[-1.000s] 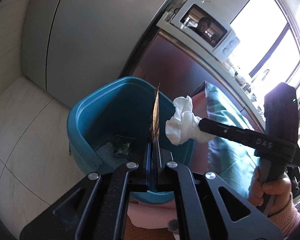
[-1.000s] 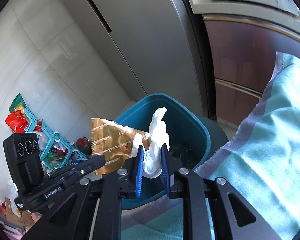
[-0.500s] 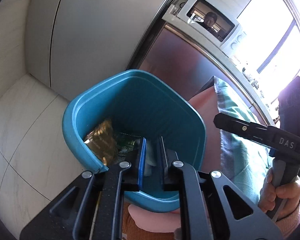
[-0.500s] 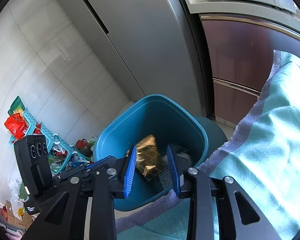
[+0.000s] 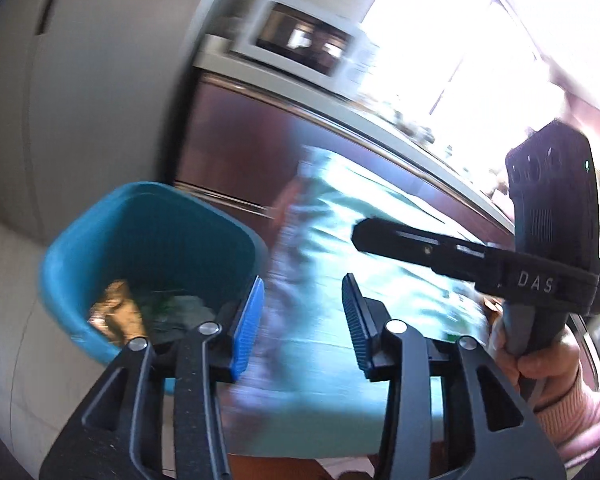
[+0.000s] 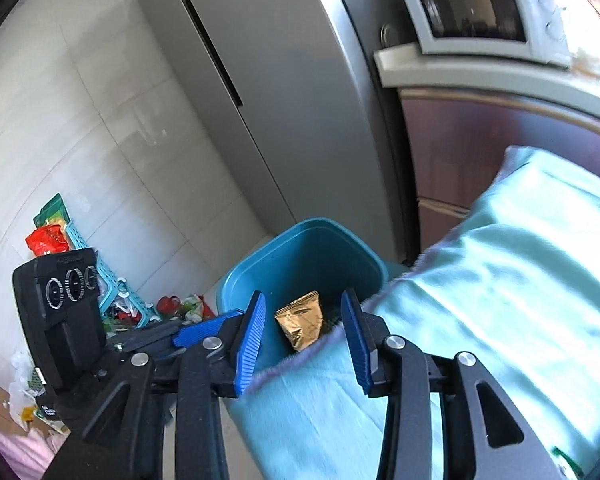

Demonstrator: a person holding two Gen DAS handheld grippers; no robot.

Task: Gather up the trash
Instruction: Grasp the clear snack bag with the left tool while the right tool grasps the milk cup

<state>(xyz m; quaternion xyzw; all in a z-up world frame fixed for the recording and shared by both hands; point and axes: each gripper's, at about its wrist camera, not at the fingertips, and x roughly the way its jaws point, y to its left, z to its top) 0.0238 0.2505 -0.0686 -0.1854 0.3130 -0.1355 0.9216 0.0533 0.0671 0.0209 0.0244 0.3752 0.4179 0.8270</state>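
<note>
A teal bin (image 5: 152, 240) stands on the floor beside the table edge. A crumpled gold wrapper (image 5: 116, 312) lies inside it, seen too in the right wrist view as the gold wrapper (image 6: 302, 322) in the bin (image 6: 300, 248). My left gripper (image 5: 302, 324) hangs over the cloth edge right of the bin, its jaws opening with nothing between them. My right gripper (image 6: 304, 336) sits back from the bin rim, jaws opening and also empty. The white tissue cannot be made out. The left wrist view is blurred.
A pale green tablecloth (image 6: 500, 300) covers the table on the right. A grey fridge (image 6: 260, 80), a white microwave (image 6: 480, 12) and a brown cabinet (image 6: 480, 152) stand behind the bin. A teal basket (image 6: 100, 276) and loose packets litter the floor at left.
The left gripper let go of the gold wrapper and the right let go of the white tissue over the bin. Both have since drawn back and up toward the cloth, jaws wider.
</note>
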